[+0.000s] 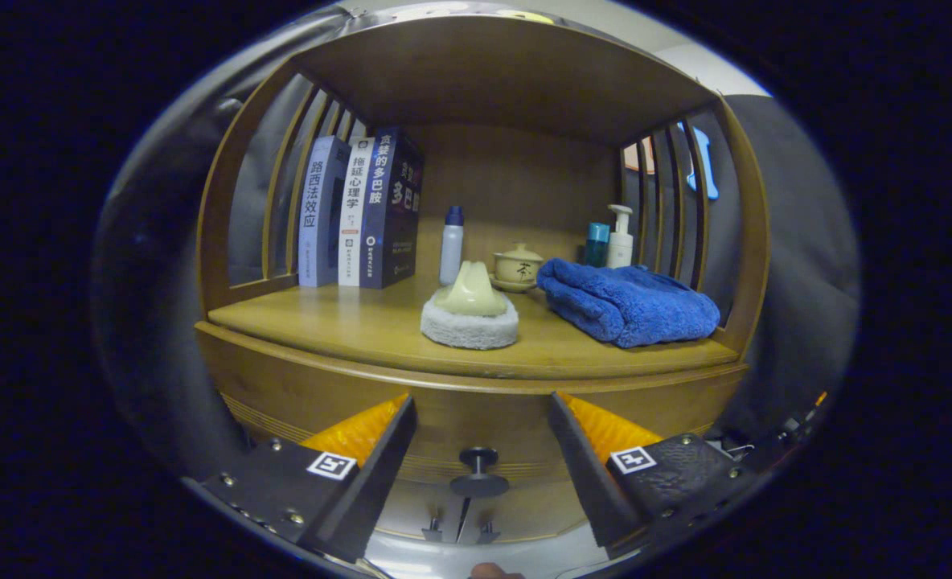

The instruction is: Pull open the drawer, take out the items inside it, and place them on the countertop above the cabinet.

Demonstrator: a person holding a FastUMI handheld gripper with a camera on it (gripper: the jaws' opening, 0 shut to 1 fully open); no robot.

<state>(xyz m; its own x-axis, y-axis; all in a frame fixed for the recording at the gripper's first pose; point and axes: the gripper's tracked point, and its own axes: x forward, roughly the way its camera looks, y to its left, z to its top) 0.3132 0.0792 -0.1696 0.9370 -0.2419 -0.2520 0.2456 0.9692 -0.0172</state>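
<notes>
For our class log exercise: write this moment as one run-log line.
stage: approach | drawer: closed | knob: between open fingers, untouched | gripper: open | countertop: holds towel, brush

1. The teal bottle [597, 244] stood partly hidden behind the folded blue towel [627, 304], only its top showing
2. The pump bottle [620, 238] lost its base behind the same towel
3. The lidded teacup [518, 265] was half masked by the scrubbing pad [469, 312]
4. The drawer [476, 430] front sat partly covered by the gripper [481, 420], its fingers spread wide to either side of the knob [479, 470]
</notes>
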